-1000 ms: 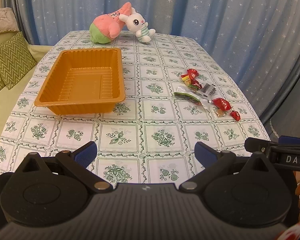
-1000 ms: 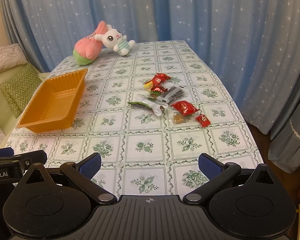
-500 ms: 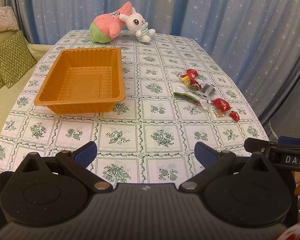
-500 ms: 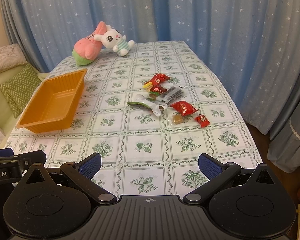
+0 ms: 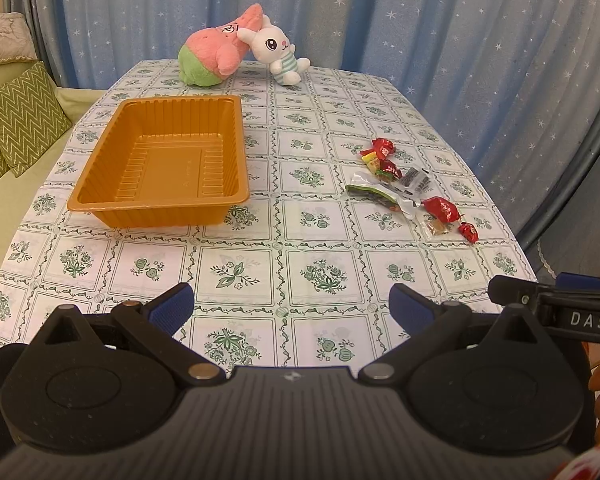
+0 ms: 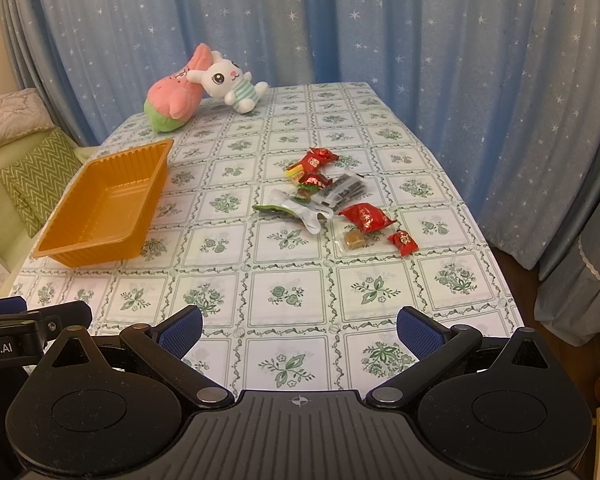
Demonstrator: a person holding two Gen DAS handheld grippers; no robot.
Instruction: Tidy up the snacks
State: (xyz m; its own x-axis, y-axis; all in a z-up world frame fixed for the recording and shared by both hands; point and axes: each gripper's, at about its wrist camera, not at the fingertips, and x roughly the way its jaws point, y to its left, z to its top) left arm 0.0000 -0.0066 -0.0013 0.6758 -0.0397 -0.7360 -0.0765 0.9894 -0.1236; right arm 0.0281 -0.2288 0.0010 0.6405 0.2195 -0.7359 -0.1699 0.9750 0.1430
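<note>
Orange tray [image 5: 162, 160] is seen empty at left-centre of the table [image 5: 300, 272]; snack pile [image 6: 332, 200] lies loose to the right, well apart from it. Left gripper [image 5: 290, 308] and right gripper [image 6: 298, 330] are both spread wide, nothing held, at near edge. Nothing sorted yet; a reach to a wrapper is judged next

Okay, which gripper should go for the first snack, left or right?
Probably the right gripper. The snack pile lies almost straight ahead of it, while from the left gripper the pile sits off to the right and the orange tray is nearer. Both are open and empty.
</note>
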